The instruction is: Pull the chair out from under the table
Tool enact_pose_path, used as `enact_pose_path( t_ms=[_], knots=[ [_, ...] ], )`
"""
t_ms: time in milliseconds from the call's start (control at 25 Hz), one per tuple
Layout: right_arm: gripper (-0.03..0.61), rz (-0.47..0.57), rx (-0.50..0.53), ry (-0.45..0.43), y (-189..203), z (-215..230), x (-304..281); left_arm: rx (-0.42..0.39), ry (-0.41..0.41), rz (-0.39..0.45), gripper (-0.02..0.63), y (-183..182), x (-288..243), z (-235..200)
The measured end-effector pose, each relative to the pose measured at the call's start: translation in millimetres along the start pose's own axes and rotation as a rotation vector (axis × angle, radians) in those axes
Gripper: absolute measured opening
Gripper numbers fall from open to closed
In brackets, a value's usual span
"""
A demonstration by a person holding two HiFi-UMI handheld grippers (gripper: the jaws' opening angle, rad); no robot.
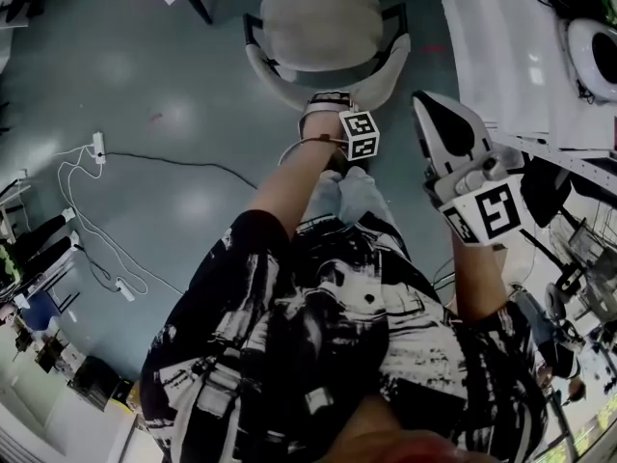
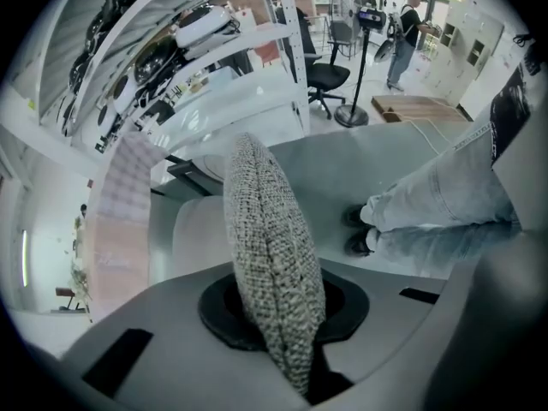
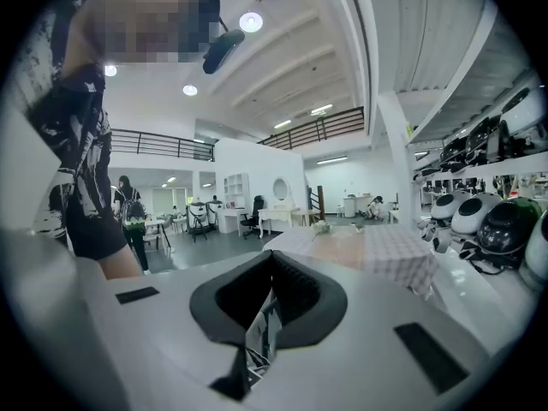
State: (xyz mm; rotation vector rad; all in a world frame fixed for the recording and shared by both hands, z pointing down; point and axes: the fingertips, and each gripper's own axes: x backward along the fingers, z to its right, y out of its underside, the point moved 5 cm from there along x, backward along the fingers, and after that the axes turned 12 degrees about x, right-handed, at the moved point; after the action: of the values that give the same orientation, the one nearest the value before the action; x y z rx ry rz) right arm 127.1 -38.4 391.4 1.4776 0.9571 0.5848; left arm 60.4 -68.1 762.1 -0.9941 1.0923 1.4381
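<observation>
Left claw [image 1: 326, 106] is clamped tight on the top edge of the chair [image 1: 323, 22], with the woven fabric of the backrest [image 2: 270, 247] squeezed between its jaws. The chair stands on the floor [image 1: 145, 114] right in front of the person's legs [image 1: 352, 196], back towards them, its whole seat in the open. The counter [image 2: 120, 217] with the checked cloth is just beside the seat. Right claw [image 1: 431, 114] is up in the air near the white shelves [image 1: 501, 56], jaws together, gripping nothing.
</observation>
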Motion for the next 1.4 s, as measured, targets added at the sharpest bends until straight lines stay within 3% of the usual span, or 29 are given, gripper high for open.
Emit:
enact_pose_path(
  t_ms=[400,800,960,1080,1400],
  knots=[
    [-0.002,0.024,0.008,-0.022,1,-6,45,0.023,0.003,-0.011,0.046,-16,8,46],
    [0.0,0.052,0.026,-0.118,5,-3,78,0.034,0.001,-0.017,0.048,-29,14,89],
    [-0.001,0.059,0.037,-0.161,8,-3,78,0.028,-0.044,-0.015,0.086,-29,11,83],
    [0.0,0.069,0.042,-0.178,2,-7,79,0.067,-0.085,0.017,0.152,-28,24,78],
    [0.0,0.101,0.052,-0.159,-36,-20,75,0.14,-0.024,0.175,0.192,0,120,64]
  ],
)
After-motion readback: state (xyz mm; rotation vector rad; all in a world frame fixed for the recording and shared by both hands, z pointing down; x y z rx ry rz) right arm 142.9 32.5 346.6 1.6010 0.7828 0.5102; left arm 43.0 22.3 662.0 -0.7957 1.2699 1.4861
